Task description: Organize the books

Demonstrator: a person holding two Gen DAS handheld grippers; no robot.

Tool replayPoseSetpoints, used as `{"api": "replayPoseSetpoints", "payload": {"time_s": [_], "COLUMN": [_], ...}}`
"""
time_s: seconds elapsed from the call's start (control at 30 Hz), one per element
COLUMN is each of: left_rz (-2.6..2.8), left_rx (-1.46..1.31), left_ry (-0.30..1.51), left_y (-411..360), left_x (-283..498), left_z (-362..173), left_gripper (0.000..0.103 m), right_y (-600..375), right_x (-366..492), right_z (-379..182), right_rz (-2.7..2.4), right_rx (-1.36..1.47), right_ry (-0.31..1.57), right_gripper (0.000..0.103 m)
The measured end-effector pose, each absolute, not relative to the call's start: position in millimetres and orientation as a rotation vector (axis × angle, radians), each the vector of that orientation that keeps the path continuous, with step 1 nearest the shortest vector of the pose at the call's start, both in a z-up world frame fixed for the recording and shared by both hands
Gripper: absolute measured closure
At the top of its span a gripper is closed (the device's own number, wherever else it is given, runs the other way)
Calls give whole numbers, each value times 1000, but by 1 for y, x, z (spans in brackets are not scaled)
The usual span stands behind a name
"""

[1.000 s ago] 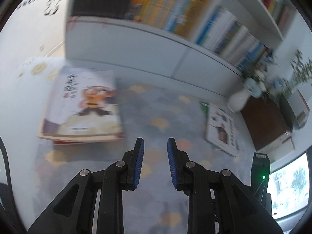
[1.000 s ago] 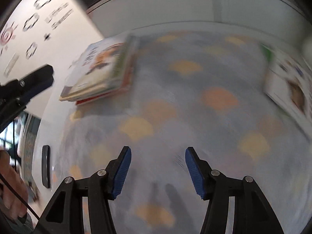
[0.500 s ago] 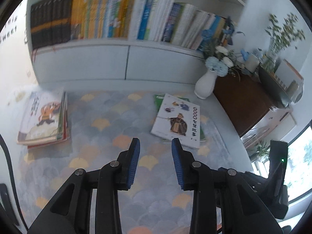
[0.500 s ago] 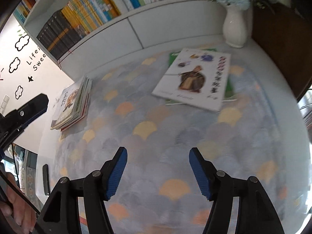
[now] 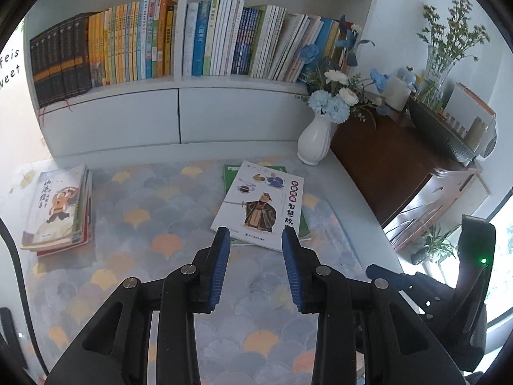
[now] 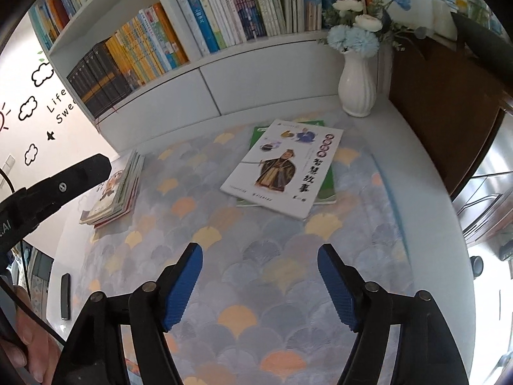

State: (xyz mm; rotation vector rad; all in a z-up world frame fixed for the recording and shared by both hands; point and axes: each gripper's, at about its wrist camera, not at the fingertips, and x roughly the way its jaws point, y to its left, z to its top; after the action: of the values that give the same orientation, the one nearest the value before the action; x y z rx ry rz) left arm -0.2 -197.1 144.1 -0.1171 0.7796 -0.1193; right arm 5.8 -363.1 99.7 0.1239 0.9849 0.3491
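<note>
A white picture book (image 5: 261, 205) (image 6: 283, 166) lies flat on a green book (image 5: 232, 173) (image 6: 258, 133) on the patterned mat, right of centre. A stack of books (image 5: 59, 208) (image 6: 117, 189) rests at the mat's left edge. My left gripper (image 5: 256, 240) hovers just short of the white book's near edge, jaws a little apart with nothing between them. My right gripper (image 6: 259, 252) hangs above bare mat nearer to me, its jaws opening wide and empty. The left gripper's body shows as a dark bar (image 6: 54, 189) in the right wrist view.
A white shelf unit (image 5: 179, 112) full of upright books runs along the back. A white vase of flowers (image 5: 315, 141) (image 6: 357, 86) stands beside the two flat books. A dark wooden cabinet (image 5: 394, 166) is on the right. A hand (image 6: 29, 353) shows at lower left.
Both views have swung from the left stack toward the white book, which now sits nearly centred. The right jaws have spread wider; the left jaws opened slightly.
</note>
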Motion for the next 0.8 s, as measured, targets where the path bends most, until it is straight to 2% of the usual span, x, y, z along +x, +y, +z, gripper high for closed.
{"api": "replayPoseSetpoints", "payload": {"time_s": [0.37, 0.7, 0.8], "left_rz": [-98, -188, -177], "left_rx": [-104, -236, -218], "left_ry": [901, 1012, 1033], "left_y": [-196, -171, -170], "left_x": [44, 133, 157], "left_z": [97, 10, -5], "left_gripper": [72, 72, 72], "right_y": [-384, -399, -401], "right_x": [38, 96, 118], "right_z": [80, 27, 14], "right_rz": [365, 317, 302], "right_rx": [169, 218, 209], "right_ry": [1007, 1077, 1079], "right_gripper": [31, 31, 38]}}
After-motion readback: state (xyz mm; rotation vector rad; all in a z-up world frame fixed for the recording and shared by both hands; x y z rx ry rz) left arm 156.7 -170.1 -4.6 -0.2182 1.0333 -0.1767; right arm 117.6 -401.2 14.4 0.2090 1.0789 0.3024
